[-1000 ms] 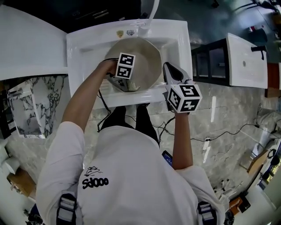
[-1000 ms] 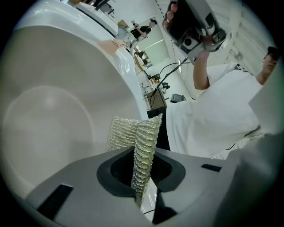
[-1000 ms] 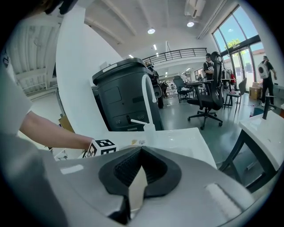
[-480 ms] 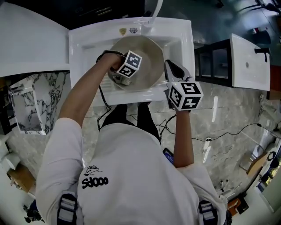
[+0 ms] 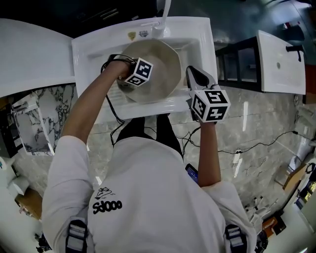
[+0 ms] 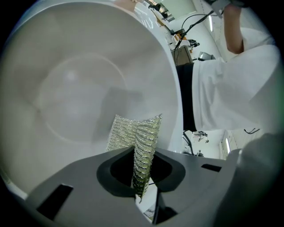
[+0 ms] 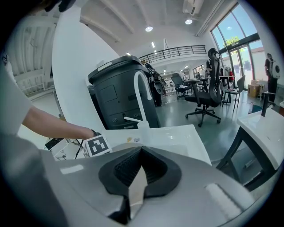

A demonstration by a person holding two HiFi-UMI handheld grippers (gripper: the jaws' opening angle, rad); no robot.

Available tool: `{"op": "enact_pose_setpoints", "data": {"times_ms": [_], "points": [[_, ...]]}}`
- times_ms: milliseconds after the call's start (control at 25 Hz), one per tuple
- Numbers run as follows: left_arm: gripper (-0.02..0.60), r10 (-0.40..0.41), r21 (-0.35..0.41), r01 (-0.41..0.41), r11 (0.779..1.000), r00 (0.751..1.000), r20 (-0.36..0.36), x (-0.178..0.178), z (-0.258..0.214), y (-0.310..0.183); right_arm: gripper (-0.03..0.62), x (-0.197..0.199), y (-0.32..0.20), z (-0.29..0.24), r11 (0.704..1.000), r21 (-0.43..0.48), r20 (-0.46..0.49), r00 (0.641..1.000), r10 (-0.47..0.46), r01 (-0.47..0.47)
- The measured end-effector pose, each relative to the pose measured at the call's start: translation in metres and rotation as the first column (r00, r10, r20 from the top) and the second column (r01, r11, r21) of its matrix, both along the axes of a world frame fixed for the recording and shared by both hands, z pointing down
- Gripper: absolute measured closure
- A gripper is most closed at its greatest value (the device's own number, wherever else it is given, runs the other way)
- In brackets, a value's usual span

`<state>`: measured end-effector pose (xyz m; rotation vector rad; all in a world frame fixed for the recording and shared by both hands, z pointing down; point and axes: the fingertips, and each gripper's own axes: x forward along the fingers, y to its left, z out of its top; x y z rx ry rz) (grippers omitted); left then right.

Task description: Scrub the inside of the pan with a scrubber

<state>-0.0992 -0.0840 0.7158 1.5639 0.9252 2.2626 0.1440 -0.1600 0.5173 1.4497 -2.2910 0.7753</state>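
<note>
A pale round pan point(image 5: 160, 66) sits tilted in the white sink point(image 5: 94, 49). My left gripper point(image 5: 127, 81) reaches into the pan's left side. In the left gripper view it point(image 6: 141, 170) is shut on a silvery mesh scrubber point(image 6: 137, 137), whose free end lies against the pan's smooth inside point(image 6: 75, 93). My right gripper point(image 5: 196, 79) is at the pan's right edge. In the right gripper view its jaws point(image 7: 138, 177) are shut on a thin pale sliver, the pan's edge point(image 7: 137, 188). The left gripper's marker cube point(image 7: 97, 145) shows beyond.
A curved white faucet point(image 5: 165, 12) stands at the sink's back edge. A black cable point(image 5: 116, 116) hangs over the sink's front. A white counter point(image 5: 29, 49) lies left, a second white basin point(image 5: 279, 59) right. A dark bin point(image 7: 122, 93) stands behind the sink.
My left gripper has carried the scrubber from the pan's near side up toward its left wall. The right gripper has stayed at the pan's right edge.
</note>
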Motion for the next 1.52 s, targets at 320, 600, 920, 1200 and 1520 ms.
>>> {"op": "enact_pose_setpoints", "data": {"times_ms": [320,600,920,1200,1520], "points": [[0.522,-0.12,0.34,0.113,0.934,0.993,-0.002,0.004,0.023,-0.065,0.585,0.001,-0.007,0.003,1.0,-0.013,0.014,1.0,-0.009,0.009],[0.526,-0.24,0.532,0.28,0.799,0.96,-0.145,0.032,0.028,-0.12,0.585,0.005,-0.013,0.009,0.999,-0.033,0.015,1.0,-0.011,0.012],[0.526,-0.193,0.63,0.291,0.72,0.956,-0.221,0.079,0.04,-0.146,0.585,0.023,-0.019,0.016,0.999,-0.048,0.011,1.0,0.013,-0.013],[0.526,-0.153,0.631,0.313,0.71,0.943,-0.295,0.13,0.049,-0.138,0.585,0.033,-0.017,0.023,0.997,-0.065,0.007,0.999,0.039,-0.039],[0.525,-0.122,0.573,0.388,0.721,0.886,-0.447,0.159,0.048,-0.118,0.585,0.031,-0.01,0.027,0.997,-0.075,0.003,0.999,0.032,-0.032]]}}
